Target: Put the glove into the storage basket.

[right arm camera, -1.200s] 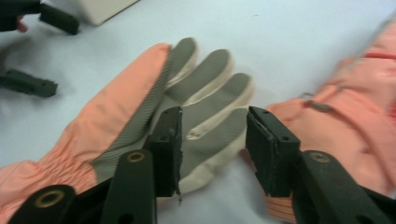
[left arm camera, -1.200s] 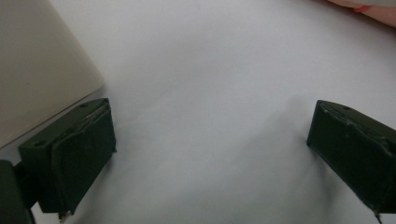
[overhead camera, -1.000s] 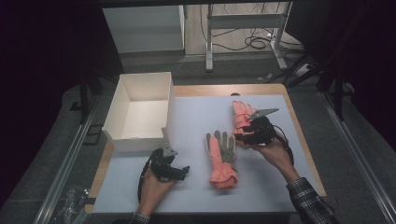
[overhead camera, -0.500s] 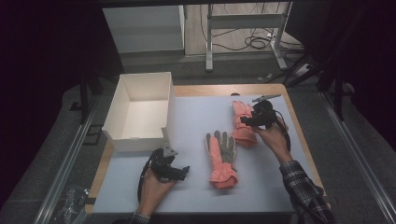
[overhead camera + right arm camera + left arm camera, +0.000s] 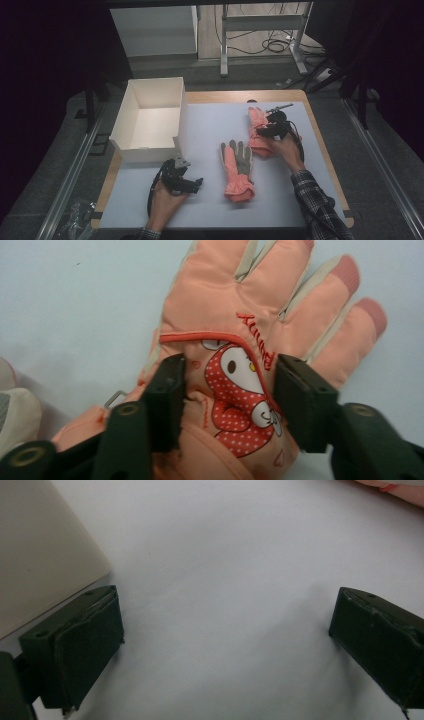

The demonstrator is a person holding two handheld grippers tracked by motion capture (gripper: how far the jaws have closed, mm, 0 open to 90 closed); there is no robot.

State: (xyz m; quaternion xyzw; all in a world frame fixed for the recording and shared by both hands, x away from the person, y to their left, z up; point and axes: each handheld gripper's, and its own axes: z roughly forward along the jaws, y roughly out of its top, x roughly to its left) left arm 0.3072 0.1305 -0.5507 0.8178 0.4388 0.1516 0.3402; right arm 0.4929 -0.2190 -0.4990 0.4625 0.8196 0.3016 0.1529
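We lose the far glove's (image 5: 258, 131) cuff under the right gripper (image 5: 272, 131); its cuff runs off the right gripper view's bottom edge. Embroidered lettering too small to read.

Box (image 5: 150, 120): I see it on the desk's (image 5: 210, 117) far left corner.
Near glove (image 5: 237, 170): it lies mid-desk, right of the box, fingers pointing away from me.
Far glove (image 5: 257, 131): it lies behind and right of the near glove, apart from it.
Left claw (image 5: 196, 183): near edge, in front of the box, left of the near glove.
Right claw (image 5: 261, 132): over the far glove, 1 jaw at each side of it.
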